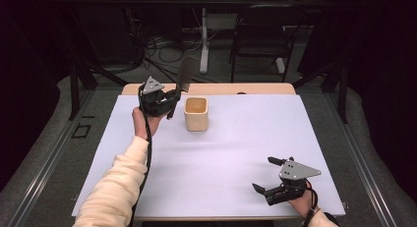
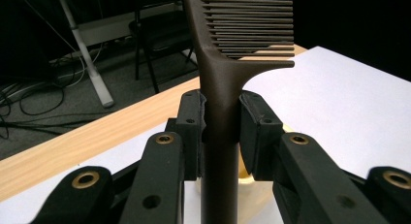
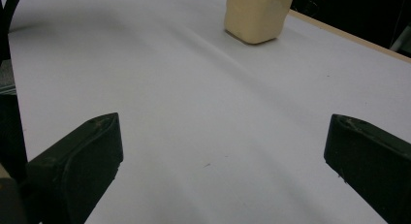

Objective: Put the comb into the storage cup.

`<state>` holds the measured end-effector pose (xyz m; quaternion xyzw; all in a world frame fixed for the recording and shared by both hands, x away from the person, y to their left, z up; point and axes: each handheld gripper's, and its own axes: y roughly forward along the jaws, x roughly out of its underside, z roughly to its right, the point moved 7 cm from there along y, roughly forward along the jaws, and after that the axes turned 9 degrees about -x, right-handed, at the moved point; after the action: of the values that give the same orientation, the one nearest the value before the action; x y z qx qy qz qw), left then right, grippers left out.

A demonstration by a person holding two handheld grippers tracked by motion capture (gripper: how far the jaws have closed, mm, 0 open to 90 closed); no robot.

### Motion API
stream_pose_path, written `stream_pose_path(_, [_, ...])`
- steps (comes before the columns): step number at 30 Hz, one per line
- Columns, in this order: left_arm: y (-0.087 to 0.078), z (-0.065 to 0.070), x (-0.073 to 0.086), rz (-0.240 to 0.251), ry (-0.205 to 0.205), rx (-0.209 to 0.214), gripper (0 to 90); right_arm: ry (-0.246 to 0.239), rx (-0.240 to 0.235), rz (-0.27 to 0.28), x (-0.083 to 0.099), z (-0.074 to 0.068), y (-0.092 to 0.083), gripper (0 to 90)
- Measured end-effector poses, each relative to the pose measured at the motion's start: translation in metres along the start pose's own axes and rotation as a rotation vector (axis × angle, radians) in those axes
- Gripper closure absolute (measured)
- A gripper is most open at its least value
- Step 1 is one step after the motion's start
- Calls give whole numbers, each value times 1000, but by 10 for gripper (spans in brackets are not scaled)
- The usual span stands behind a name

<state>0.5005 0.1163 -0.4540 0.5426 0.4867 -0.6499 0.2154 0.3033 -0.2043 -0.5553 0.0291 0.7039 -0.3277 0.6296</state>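
A lone cream cup (image 1: 196, 114) stands at the tabletop's (image 1: 236, 153) 12 o'clock side, the left tool (image 1: 173, 100) and its upright comb (image 1: 184, 75) just beside it at 9 o'clock. Bare white surface lies open between the cup and the right tool (image 1: 268, 175) at 5 o'clock.

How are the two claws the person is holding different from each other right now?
The left claw is shut on the handle of a dark comb, while the right claw is open with nothing between its jaws. The left claw is raised beside the cream cup at the far side of the table; the right claw sits low near the table's near edge. Both are black, two-jawed and hand-held.
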Motion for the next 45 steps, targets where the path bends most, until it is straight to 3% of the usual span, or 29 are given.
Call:
stream_pose_path(13, [3,-1,-10,30,-19,-3,722,0,0,0,0,0,0,0])
stream_pose_path(45, [18,8,-27,74,-15,-2,722,2,-3,2,0,0,0,0])
